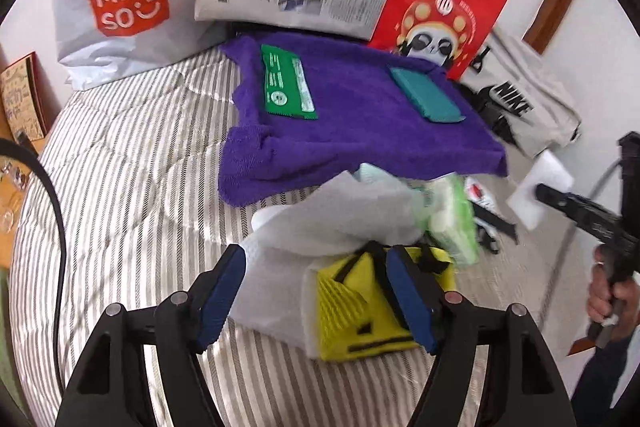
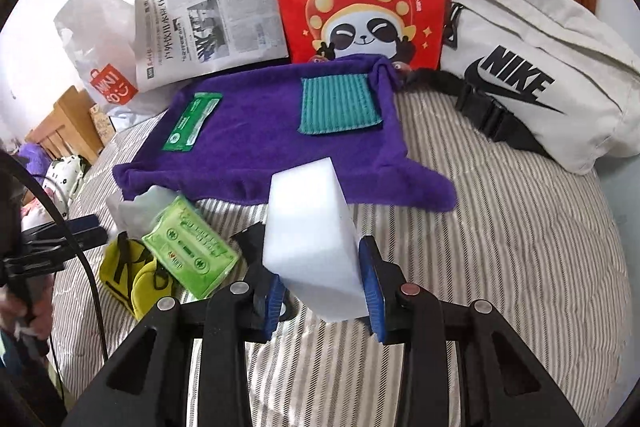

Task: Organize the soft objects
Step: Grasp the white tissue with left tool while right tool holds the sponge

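Progress stands at roughly the midpoint, judged from the layout on the striped bed (image 2: pixel 500 227).

Left zone: the left gripper (image 1: pixel 316 291) hovers over a loose pile near the bed's front edge. Its fingers (image 1: pixel 224 291) stand wide apart and press on nothing; the yellow glove (image 1: pixel 360 315) and the white tissue sheet (image 1: pixel 320 219) lie below and between them, not gripped. The green tissue pack (image 2: pixel 188 247) lies against the same pile. These three items are judged unsorted.

Centre zone: the purple towel (image 2: pixel 256 139) lies spread flat on the bed and appears to serve as the sorting surface. Two items already rest on it, well apart: the green wipes packet (image 2: pixel 192 123) toward its left side and the teal cloth pad (image 2: pixel 340 103) toward its right. These two count as done.

Right zone: the right gripper (image 2: pixel 324 291) has its fingers (image 2: pixel 372 291) closed on the white sponge block (image 2: pixel 308 239), which is lifted clear of the bed, just short of the towel's near edge. Placement of this block on the towel is the step in hand. A small red-and-white item with black straps lies beside the tissue pack in the left wrist view; blur prevents identification.

The shopping bags, newspaper (image 2: pixel 208 27) and white Nike bag (image 2: pixel 540 83) stand along the back and probably take no part.
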A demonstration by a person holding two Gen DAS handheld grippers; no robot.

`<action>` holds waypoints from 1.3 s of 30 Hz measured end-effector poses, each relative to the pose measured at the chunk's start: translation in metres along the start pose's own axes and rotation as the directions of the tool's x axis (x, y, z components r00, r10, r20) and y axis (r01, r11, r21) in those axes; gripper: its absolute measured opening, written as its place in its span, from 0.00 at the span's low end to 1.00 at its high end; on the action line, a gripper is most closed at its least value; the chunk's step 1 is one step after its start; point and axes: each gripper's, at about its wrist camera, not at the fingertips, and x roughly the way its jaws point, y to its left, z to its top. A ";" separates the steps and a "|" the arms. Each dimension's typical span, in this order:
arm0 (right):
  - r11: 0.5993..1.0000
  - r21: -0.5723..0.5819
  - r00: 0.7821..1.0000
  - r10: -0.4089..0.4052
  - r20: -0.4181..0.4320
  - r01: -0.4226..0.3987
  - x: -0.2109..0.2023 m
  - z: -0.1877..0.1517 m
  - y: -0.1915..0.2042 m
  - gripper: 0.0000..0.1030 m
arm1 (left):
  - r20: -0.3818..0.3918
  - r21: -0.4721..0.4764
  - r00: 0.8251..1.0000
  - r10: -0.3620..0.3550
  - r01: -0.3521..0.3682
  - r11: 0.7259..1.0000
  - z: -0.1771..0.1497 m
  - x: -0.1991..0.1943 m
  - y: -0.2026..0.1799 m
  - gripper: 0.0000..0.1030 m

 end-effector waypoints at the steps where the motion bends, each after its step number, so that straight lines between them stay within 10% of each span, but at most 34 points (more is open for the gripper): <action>1: 1.000 -0.001 1.000 0.004 -0.004 -0.004 0.000 -0.002 0.001 0.34 | -0.014 -0.002 1.000 0.000 0.000 1.000 0.002 0.006 0.001 0.69; 4: 1.000 -0.001 1.000 0.010 -0.018 -0.010 0.003 -0.006 0.002 0.34 | -0.045 -0.035 0.999 -0.025 0.024 0.999 0.005 0.025 0.008 0.68; 8: 1.000 0.006 0.999 0.020 -0.045 -0.020 0.011 -0.011 0.003 0.34 | -0.033 -0.065 0.993 -0.114 0.111 0.992 0.005 0.032 0.007 0.25; 13: 1.000 0.009 0.998 0.027 -0.053 -0.026 0.014 -0.012 0.003 0.34 | -0.011 -0.003 0.996 -0.088 0.088 0.996 0.001 0.019 -0.004 0.10; 26: 0.998 0.001 0.997 0.061 -0.050 -0.061 0.012 -0.013 0.010 0.34 | 0.110 -0.005 0.994 -0.022 0.022 1.000 0.002 -0.055 0.011 0.09; 36: 0.998 -0.012 0.996 0.057 -0.064 -0.058 0.012 -0.014 0.010 0.35 | -0.047 0.017 0.996 0.073 -0.072 0.997 -0.023 0.002 0.017 0.10; 39: 0.998 -0.011 0.996 0.059 -0.072 -0.059 0.014 -0.016 0.008 0.35 | -0.053 0.019 0.996 0.074 -0.073 0.997 -0.027 0.006 0.016 0.32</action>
